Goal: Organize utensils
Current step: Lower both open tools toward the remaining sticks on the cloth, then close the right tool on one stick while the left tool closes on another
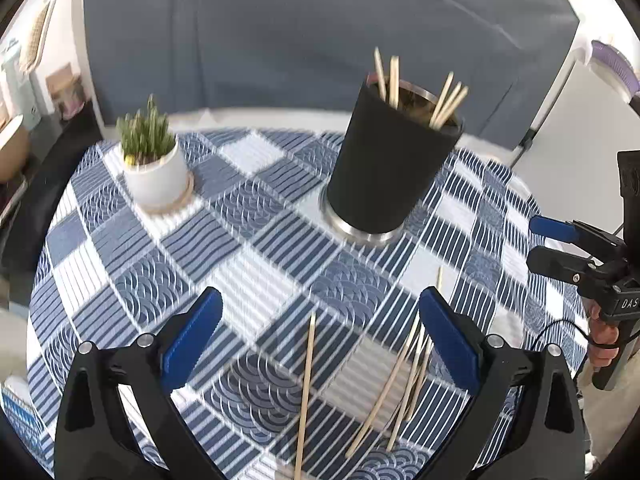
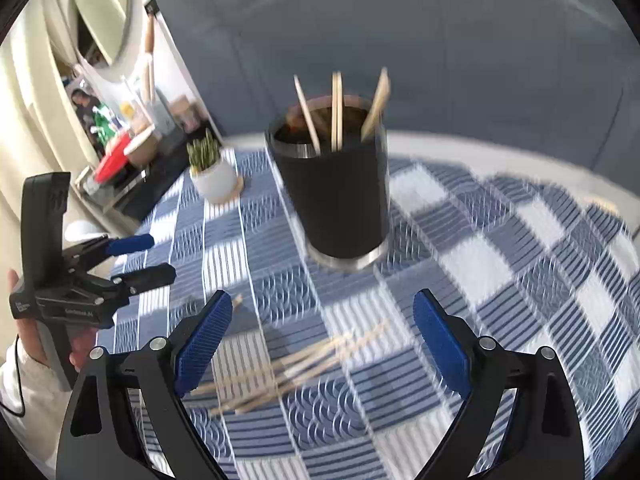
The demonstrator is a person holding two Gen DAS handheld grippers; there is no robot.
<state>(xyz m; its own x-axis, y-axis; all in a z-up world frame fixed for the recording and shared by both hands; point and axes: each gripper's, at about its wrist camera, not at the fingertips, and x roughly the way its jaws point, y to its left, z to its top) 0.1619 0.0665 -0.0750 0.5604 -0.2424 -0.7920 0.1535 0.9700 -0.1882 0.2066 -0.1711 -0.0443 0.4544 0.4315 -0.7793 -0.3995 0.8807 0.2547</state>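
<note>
My left gripper (image 1: pixel 320 336) fills the bottom of its view, its ribbed blue pads (image 1: pixel 192 340) spread wide with nothing between them. My right gripper (image 2: pixel 322 340) stands just as wide and bare in its own view.

Beneath the left jaws, at lower centre, one loose chopstick (image 1: pixel 307 392) lies alone, and a loose heap of chopsticks (image 1: pixel 400 376) lies just beside it to the right. The right view shows the same heap (image 2: pixel 288 368), blurred, low in the frame between its pads. They are thin, pale, straight wooden sticks.

Further out, at upper centre, stands the holder (image 1: pixel 384 168): a tall, matte black cup on a bright metal base ring, with several chopsticks already upright inside. A small potted plant (image 1: pixel 154 164) sits at the upper left on the blue-and-white patchwork tablecloth (image 1: pixel 256 288).

I judge I am between picks. Next I must come down on a stick and pinch it flat off the soft cloth.
</note>
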